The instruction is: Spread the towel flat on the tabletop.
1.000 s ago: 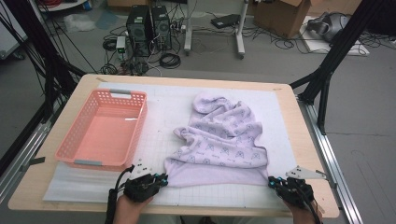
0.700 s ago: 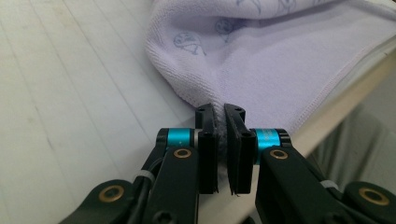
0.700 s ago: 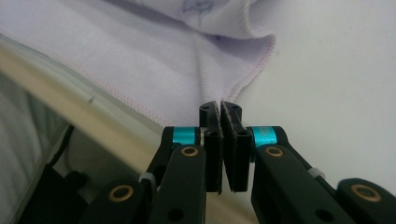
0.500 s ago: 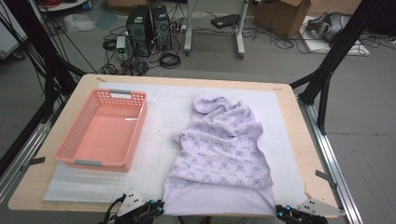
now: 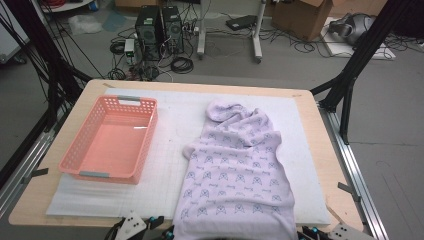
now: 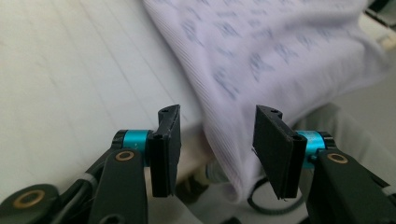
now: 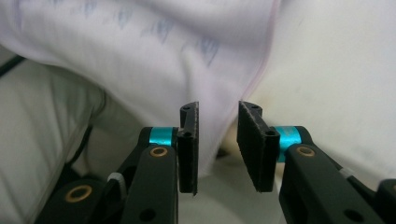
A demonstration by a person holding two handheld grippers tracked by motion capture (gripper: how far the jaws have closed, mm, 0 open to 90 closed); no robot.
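White padding point(image 5: 170, 125) covers our table; we have the lilac cloth point(image 5: 235, 175) stretched flat, its near hem overhanging. Both grippers' jaws have just been opening, releasing it; folding remains, beside the pink basket point(image 5: 112, 142).

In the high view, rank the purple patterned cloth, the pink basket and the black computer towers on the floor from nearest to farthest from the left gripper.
From the left gripper at the table's near edge:
1. Purple patterned cloth, just to its right, hem hanging over the near edge.
2. Pink basket, up the table on the left.
3. Black computer towers, on the floor past the far edge.
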